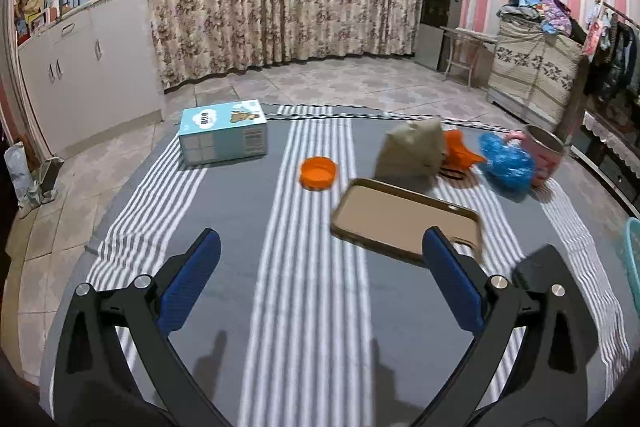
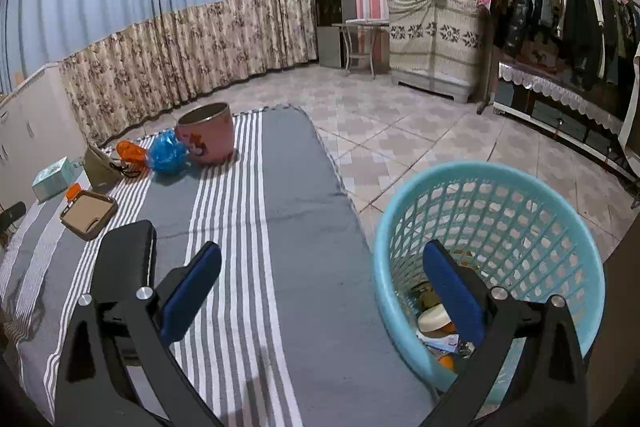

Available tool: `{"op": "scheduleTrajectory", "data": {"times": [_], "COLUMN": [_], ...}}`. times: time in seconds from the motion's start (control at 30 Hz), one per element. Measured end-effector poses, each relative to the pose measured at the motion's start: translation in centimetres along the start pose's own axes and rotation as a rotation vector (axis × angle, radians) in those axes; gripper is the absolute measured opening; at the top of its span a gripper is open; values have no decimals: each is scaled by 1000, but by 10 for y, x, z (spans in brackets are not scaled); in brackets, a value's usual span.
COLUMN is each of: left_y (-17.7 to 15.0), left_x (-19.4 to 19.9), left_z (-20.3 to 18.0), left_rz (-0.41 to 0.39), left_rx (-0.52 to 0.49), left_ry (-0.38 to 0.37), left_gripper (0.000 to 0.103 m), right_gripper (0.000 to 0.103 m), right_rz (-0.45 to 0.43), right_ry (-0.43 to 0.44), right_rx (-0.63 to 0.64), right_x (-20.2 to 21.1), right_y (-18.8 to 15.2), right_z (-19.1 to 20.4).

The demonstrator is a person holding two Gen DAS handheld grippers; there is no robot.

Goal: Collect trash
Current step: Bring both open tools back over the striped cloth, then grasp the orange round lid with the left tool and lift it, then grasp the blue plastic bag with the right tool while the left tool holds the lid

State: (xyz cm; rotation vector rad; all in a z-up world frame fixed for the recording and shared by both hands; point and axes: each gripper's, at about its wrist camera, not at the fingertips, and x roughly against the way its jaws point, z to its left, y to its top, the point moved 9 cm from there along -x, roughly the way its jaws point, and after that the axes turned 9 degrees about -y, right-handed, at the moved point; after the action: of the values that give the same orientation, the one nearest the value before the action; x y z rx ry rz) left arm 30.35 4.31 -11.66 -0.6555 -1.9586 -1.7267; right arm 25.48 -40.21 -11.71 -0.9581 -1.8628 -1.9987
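Observation:
My left gripper is open and empty above the striped grey cloth. Ahead of it lie an orange lid, a tan phone case, a crumpled brown paper bag, an orange scrap, a blue plastic bag and a pink tin. My right gripper is open and empty, its right finger over the turquoise basket, which holds several pieces of trash. The blue bag and pink tin also show in the right wrist view.
A light blue carton stands at the cloth's far left. A black flat object lies beside my right gripper. White cabinets, curtains, a covered chest and a clothes rack ring the tiled floor.

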Motion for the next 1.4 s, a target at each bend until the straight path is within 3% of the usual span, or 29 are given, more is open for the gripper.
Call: {"op": "scheduleTrajectory", "data": {"times": [0.17,0.37,0.53,0.7,0.8,1.0,1.07,1.1,1.3,1.4], "left_y": [21,40,38,35,30,33,34,34,36,37], "left_x": [-32,-78,-120,-148,-158,-161,-160,-159,-147,-135], "left_z": [18,27,30,33,36,40,39,39,47,49], "left_rz": [35,68,146,187,226,212,206,203,159,129], "left_rx": [17,-4,7,11,38,40,35,32,41,32], "left_ry": [-8,-9,-31,-37,-58,-72,-81,-82,-59,-45], "left_gripper": [97,97,86,82,72,54,41,39,39,39], "right_gripper": [98,98,98,98,98,98,98,97,73,69], "right_rz": [-8,15,37,56,60,68,68,67,159,177], "right_ry": [-34,26,64,83,110,111,103,96,111,105], "right_rx": [46,86,89,114,138,237,255,265,280,283], "right_x": [-1,-10,-22,-36,-47,-75,-83,-88,-121,-130], "right_y": [2,11,29,46,57,63,63,64,59,61], "right_z": [20,70,106,140,168,220,231,237,254,259]}}
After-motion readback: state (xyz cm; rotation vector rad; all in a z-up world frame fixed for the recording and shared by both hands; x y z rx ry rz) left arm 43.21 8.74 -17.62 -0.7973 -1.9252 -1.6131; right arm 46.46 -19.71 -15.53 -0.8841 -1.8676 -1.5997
